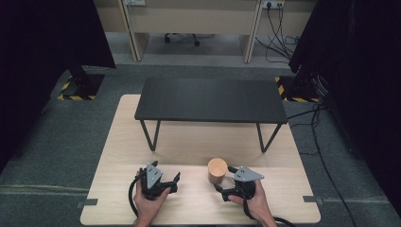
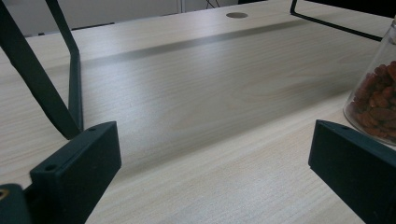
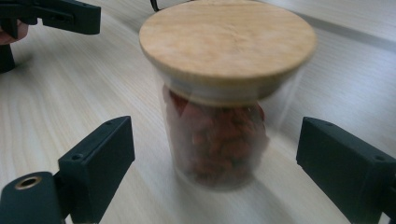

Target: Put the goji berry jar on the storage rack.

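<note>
Sitting on the bench [image 1: 118, 156] with its wooden lid on, the glass jar of red bits [image 3: 219, 126] waits untouched between the spread right tool [image 3: 224, 179], while the left tool [image 2: 210, 186] gapes empty nearby.

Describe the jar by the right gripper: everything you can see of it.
The jar is clear glass with a round, flat, light wooden lid seated on top, so it is closed. It holds reddish-brown pieces, piled to just under the lid. It stands upright on the light wood table, in front of the black shelf. The right gripper has its jaws open on either side of it, not touching.
</note>
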Tool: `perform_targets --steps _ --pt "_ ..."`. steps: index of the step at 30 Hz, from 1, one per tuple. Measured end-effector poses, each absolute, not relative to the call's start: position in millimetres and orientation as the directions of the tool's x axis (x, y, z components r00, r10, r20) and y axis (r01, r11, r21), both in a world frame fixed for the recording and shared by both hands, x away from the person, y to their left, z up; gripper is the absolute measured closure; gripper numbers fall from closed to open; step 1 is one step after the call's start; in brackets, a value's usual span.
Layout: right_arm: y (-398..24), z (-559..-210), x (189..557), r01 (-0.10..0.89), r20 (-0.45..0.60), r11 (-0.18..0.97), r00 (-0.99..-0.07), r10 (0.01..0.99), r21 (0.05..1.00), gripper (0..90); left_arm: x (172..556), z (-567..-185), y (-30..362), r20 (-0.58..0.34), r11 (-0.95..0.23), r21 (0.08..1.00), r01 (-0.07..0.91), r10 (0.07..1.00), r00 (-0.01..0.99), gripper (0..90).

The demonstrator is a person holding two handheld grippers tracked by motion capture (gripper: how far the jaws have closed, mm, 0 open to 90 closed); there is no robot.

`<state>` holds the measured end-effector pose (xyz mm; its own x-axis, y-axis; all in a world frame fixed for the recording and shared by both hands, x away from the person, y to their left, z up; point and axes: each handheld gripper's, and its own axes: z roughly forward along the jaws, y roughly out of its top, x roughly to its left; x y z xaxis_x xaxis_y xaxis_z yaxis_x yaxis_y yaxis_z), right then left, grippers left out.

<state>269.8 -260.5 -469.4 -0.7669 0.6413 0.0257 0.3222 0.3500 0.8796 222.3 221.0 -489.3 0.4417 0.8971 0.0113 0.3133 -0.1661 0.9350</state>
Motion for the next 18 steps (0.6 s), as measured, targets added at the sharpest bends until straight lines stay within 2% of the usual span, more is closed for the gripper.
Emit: perform_targets --steps 4,11,18 --pt "-250.3 -468.4 279.1 0.327 0.025 0.357 -0.768 0.640 0.875 13.4 222.3 -489.3 221.2 0.011 -0.166 0.935 0.313 0.897 0.443 1.7" --pt "-238.5 -464.4 287.3 0.335 0.004 0.390 -0.762 0.647 0.858 25.3 222.2 -489.2 221.1 0.014 -0.169 0.935 0.312 0.896 0.444 1.7" --pt "-238.4 -464.3 288.0 0.332 0.001 0.393 -0.765 0.644 0.857 25.7 222.2 -489.2 220.9 0.015 -0.170 0.935 0.312 0.896 0.444 1.7"
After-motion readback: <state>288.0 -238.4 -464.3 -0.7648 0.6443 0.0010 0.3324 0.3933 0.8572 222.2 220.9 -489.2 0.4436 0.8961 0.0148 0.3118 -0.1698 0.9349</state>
